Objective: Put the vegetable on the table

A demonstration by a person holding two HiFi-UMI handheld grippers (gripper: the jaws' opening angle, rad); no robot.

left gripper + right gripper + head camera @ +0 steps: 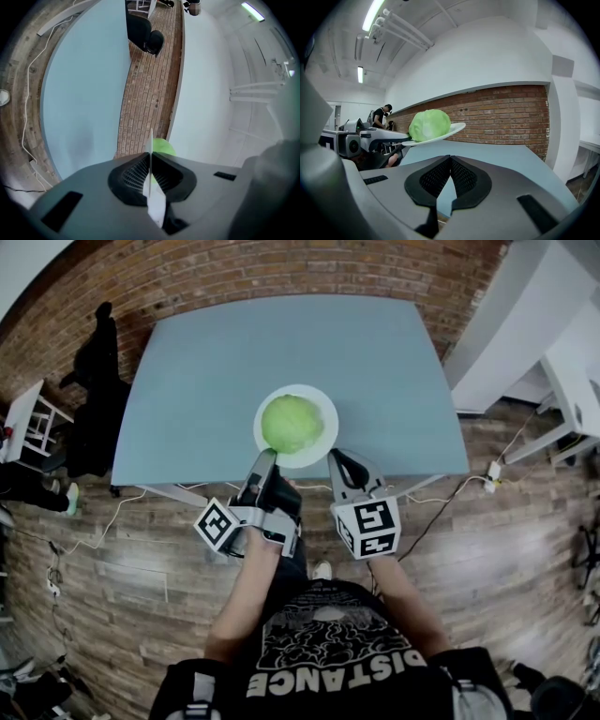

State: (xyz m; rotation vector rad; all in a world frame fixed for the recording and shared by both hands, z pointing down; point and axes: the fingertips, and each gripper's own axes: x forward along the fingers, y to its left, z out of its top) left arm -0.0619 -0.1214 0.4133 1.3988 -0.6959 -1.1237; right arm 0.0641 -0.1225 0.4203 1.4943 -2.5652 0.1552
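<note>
The person's black shirt (pixel 328 652) carries white print, and the one word I can read on it is "DISTANCE". Just ahead of it, both grippers reach to the near edge of the table (pixel 216 371), about its middle. The left gripper (pixel 265 463) is pinching the near rim of a white plate (pixel 324 441), whose thin edge runs straight between its jaws. The right gripper (pixel 339 462) sits just beside the plate on the right. Its jaws are pressed together at the tips, with nothing between them. The plate is held up off the table top and tilted, its underside showing from the right gripper view. A round green cabbage (pixel 292 423) lies in the middle of the plate, just beyond the left gripper's tips and a little left of the right one. The blue-grey top spreads wide to the left, right and far side of the plate. Around the table is wooden floor (pixel 141 568) with cables trailing by the near corners. Dark clothing (pixel 94 390) is heaped off the left edge, and white furniture (pixel 511 329) stands off the right. A brick wall (pixel 281 268) closes in behind the far edge.
</note>
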